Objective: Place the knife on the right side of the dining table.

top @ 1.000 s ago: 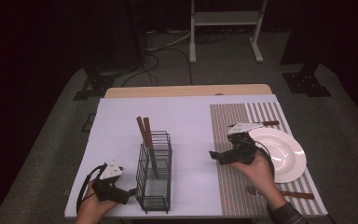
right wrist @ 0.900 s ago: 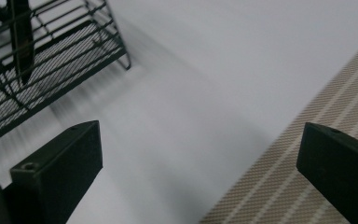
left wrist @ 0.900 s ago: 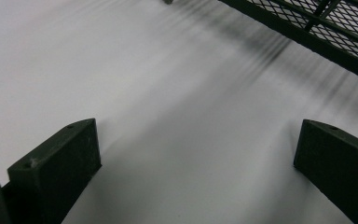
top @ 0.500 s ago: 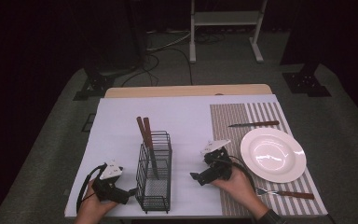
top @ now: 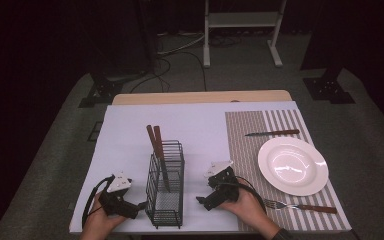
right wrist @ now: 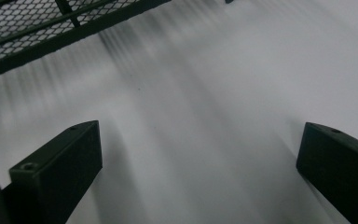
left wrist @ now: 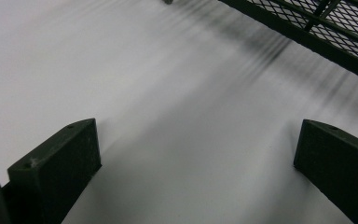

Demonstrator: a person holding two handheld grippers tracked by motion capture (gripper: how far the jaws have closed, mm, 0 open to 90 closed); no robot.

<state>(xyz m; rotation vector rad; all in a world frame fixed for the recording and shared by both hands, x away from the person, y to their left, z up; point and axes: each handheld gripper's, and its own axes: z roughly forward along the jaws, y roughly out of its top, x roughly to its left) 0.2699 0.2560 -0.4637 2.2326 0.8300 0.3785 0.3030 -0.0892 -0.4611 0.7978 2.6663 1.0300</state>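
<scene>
Wire caddy [top: 166, 192]: stands upright on the white sheet [top: 130, 140] near the front edge, between the two grippers, with two wooden-handled utensils [top: 156, 142] leaning out of its top.
Left gripper [top: 139, 205]: released, jaws wide apart and empty, low over the sheet just beside the caddy's left wall; its own view shows the mesh base [left wrist: 326, 28] at the upper right.
Right gripper [top: 200, 201]: also spread and holding nothing, just off the caddy's right side, apart from it; mesh [right wrist: 51, 23] sits at the upper left of its view.
Place setting: plate [top: 293, 165], knife [top: 272, 133] and fork [top: 300, 205] lie on the striped mat [top: 245, 145], well apart from the caddy.
Tipping risk: the caddy looks light and top-heavy, so a one-sided nudge from either jaw could topple it or slide it off the front edge.
Snag risk: a jaw tip may catch in the mesh and drag the caddy.
Spill risk: a tilt would likely throw the utensils out.
Uncertain: whether either jaw tip rests on the sheet is hard to tell; both gripper views are blurred.
</scene>
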